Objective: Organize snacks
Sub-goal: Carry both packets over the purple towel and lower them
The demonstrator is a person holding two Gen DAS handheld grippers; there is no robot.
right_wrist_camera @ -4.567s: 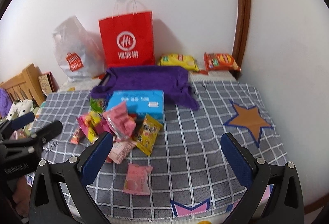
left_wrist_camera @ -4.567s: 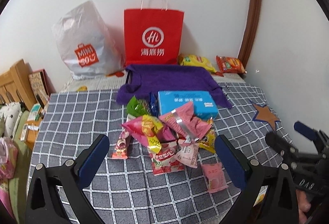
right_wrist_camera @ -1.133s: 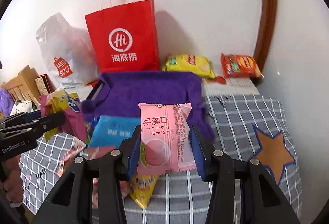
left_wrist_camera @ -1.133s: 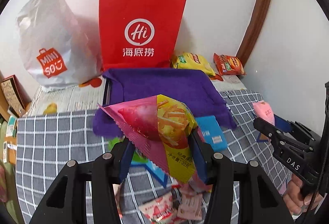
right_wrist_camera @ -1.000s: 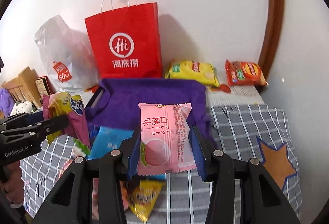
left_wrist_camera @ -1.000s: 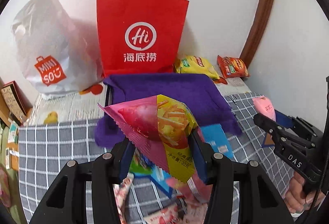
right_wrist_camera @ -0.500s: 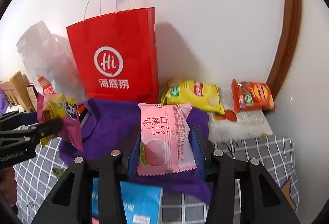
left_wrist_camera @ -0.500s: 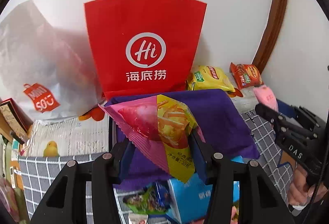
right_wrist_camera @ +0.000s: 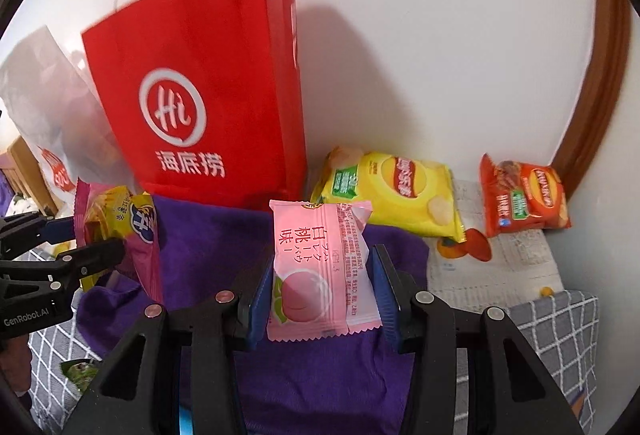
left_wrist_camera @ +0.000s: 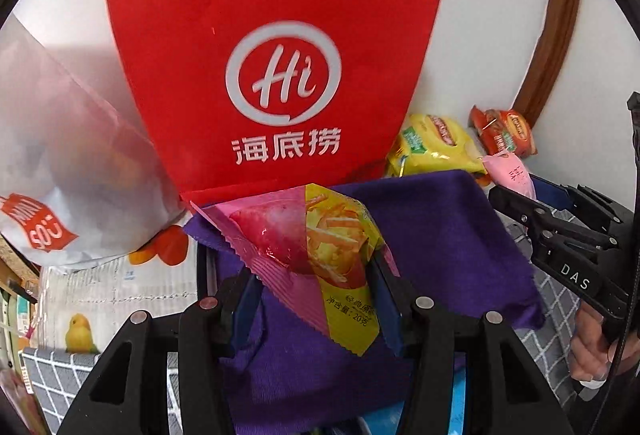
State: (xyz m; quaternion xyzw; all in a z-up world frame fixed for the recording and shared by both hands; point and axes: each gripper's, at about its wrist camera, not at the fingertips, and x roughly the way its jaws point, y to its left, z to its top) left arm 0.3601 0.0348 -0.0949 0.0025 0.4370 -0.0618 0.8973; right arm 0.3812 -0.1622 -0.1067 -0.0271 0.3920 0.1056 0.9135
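It looked like a lived-in home, likely a bedroom: a grey checked cover (right_wrist_camera: 560, 319) spread beside a white wall, shopping bags (a red paper bag (left_wrist_camera: 276, 75), a white plastic bag (left_wrist_camera: 60, 155)) against it, wooden furniture (right_wrist_camera: 24, 171) at the edge.

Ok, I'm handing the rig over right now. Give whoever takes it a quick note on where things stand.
Left gripper: shut on the pink-and-yellow chip packet.
Right gripper: shut on the pink peach snack.
Both hang over the purple cloth, in front of the red paper bag.
Yellow chip bag and orange chip bag lie by the wall.
Done: two packets picked up. Left: neither is set down yet.
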